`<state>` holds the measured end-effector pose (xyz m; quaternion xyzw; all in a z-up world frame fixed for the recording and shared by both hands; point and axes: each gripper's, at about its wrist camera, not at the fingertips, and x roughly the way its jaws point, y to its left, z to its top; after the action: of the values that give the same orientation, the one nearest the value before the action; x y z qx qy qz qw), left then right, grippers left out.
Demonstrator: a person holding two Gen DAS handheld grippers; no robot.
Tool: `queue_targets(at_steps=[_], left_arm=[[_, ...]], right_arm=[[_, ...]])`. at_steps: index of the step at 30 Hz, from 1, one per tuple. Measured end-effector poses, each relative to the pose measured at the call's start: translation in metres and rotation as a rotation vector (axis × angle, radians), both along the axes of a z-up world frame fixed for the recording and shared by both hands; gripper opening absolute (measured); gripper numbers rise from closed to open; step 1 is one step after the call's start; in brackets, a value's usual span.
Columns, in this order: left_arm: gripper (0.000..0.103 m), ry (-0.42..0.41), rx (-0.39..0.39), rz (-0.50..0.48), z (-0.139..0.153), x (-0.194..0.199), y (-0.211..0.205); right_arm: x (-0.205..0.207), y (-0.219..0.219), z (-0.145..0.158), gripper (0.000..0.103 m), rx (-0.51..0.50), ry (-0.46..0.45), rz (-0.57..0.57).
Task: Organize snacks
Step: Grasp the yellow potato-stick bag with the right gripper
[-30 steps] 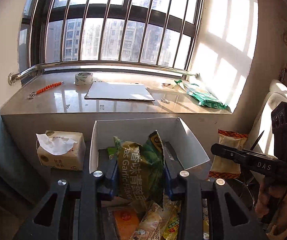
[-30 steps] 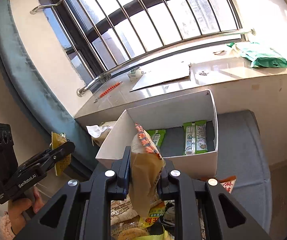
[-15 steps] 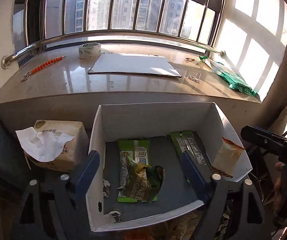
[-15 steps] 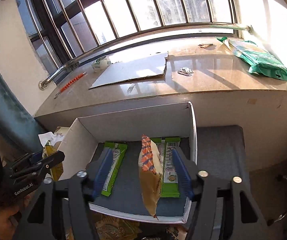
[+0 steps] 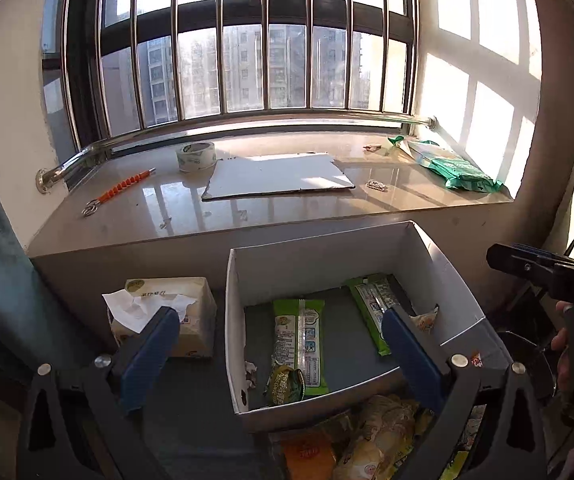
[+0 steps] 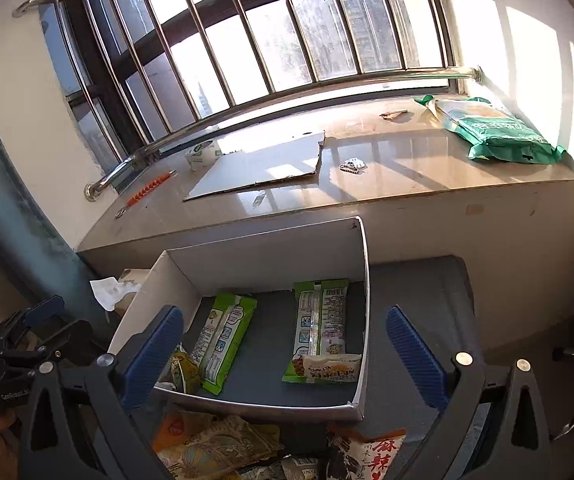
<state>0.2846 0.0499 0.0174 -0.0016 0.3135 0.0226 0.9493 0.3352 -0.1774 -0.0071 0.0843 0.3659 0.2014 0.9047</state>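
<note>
Both claws released, nothing between the pads: left claw point(image 5: 279, 354) and right claw point(image 6: 287, 352) have just been opening, jaws now wide over the near edge of the white box point(image 6: 263, 256). Loose snack pile point(image 6: 223, 448) sits just in front of the box, below the claws. Next pick: dip to the pile, pinch one packet by its edge, lift clear of the box's front wall before dropping. Inside: two green packets point(image 6: 223, 330), a crumpled green bag point(image 5: 285, 384), a pale packet point(image 6: 331, 368) at the right wall. Window sill point(image 5: 247, 208) beyond.
</note>
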Motion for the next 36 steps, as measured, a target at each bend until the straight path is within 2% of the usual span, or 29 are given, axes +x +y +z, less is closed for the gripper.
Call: queue_targets(at_steps=[4, 6, 11, 16, 18, 20, 23, 28, 31, 36], left_arm=[[0.103, -0.093, 0.017, -0.007, 0.026, -0.048, -0.003], [0.103, -0.112, 0.006, -0.027, 0.031, -0.072, -0.007], [0.103, -0.201, 0.038, -0.065, 0.034, -0.142, -0.025], [0.103, -0.248, -0.075, -0.079, 0.014, -0.209, -0.028], [0.103, -0.262, -0.091, -0.074, 0.002, -0.228, -0.03], [0.103, -0.262, -0.098, -0.071, -0.012, -0.242, -0.033], [0.103, -0.251, -0.116, -0.09, -0.027, -0.257, -0.04], [0.103, -0.218, -0.125, -0.11, -0.038, -0.266, -0.049], [0.103, -0.214, -0.102, -0.105, -0.041, -0.271, -0.054], [0.103, -0.182, -0.074, -0.111, -0.05, -0.277, -0.057]], right_arm=[[-0.031, -0.005, 0.024, 0.103, 0.031, -0.07, 0.013], [-0.052, -0.007, 0.035, 0.103, 0.062, -0.108, 0.042], [-0.121, -0.008, 0.048, 0.103, 0.061, -0.213, 0.1], [-0.194, -0.023, 0.025, 0.103, 0.105, -0.245, 0.116], [-0.22, -0.031, 0.007, 0.103, 0.131, -0.241, 0.101], [-0.242, -0.038, -0.015, 0.103, 0.13, -0.2, 0.078], [-0.267, -0.039, -0.044, 0.103, 0.088, -0.173, 0.039], [-0.285, -0.027, -0.069, 0.103, -0.033, -0.156, 0.096], [-0.287, -0.01, -0.077, 0.103, -0.202, -0.17, 0.123], [-0.266, 0.011, -0.103, 0.103, -0.322, -0.148, 0.21]])
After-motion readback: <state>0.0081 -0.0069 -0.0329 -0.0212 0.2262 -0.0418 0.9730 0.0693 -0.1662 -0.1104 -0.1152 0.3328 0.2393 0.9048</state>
